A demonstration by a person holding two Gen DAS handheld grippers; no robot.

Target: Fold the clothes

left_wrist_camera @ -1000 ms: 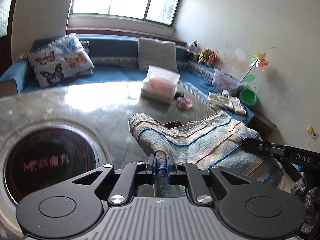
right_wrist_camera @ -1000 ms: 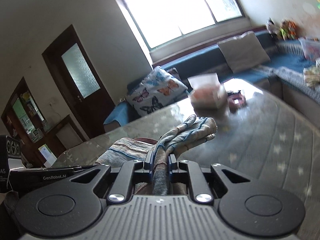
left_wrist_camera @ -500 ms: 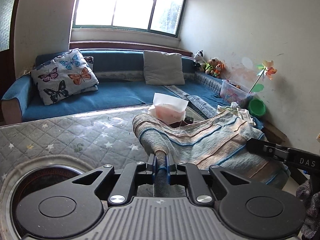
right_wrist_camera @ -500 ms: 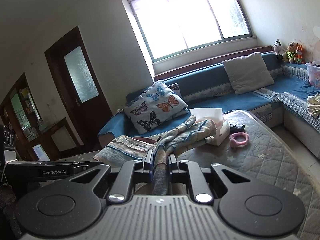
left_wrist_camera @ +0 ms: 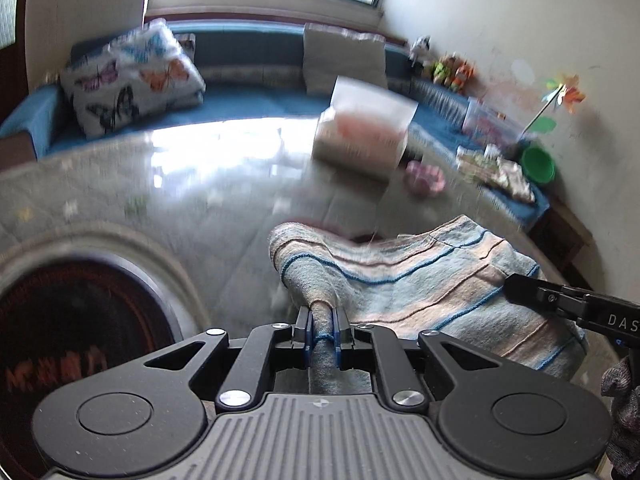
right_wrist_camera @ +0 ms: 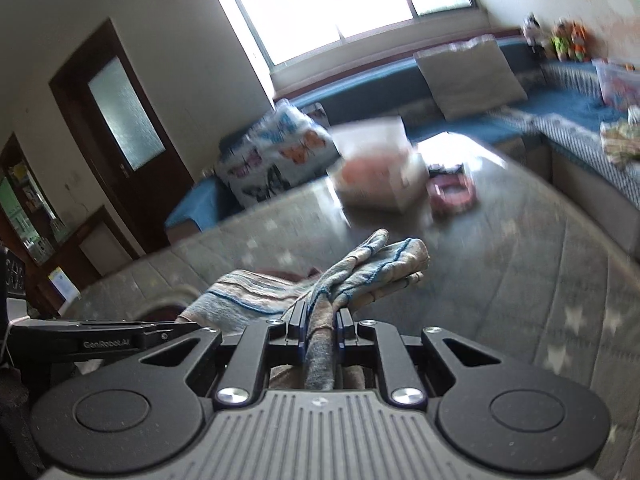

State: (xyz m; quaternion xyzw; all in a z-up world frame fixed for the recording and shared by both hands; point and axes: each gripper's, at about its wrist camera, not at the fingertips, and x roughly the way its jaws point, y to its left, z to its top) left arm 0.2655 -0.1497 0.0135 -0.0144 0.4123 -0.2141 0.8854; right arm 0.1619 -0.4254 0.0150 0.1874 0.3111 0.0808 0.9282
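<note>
A striped knitted garment (left_wrist_camera: 420, 280), pale blue and pink with blue lines, hangs stretched between my two grippers above the quilted grey table cover (left_wrist_camera: 200, 208). My left gripper (left_wrist_camera: 323, 322) is shut on one bunched corner of it. My right gripper (right_wrist_camera: 322, 316) is shut on another corner, and the cloth (right_wrist_camera: 376, 268) bunches up just beyond its fingers. The right gripper's arm shows at the right edge of the left wrist view (left_wrist_camera: 568, 304). The left gripper's arm shows at the left of the right wrist view (right_wrist_camera: 100, 336).
A tissue box (left_wrist_camera: 360, 136) and a pink ring-shaped thing (left_wrist_camera: 426, 176) sit at the table's far side. A dark round opening (left_wrist_camera: 72, 340) lies in the cover at left. A blue sofa (left_wrist_camera: 260, 100) with cushions runs behind. A green bowl (left_wrist_camera: 538, 164) is at right.
Both views have tilted back down toward the table and are blurred with motion. The garment stays gripped at both corners and sits lower, closer to the table cover.
</note>
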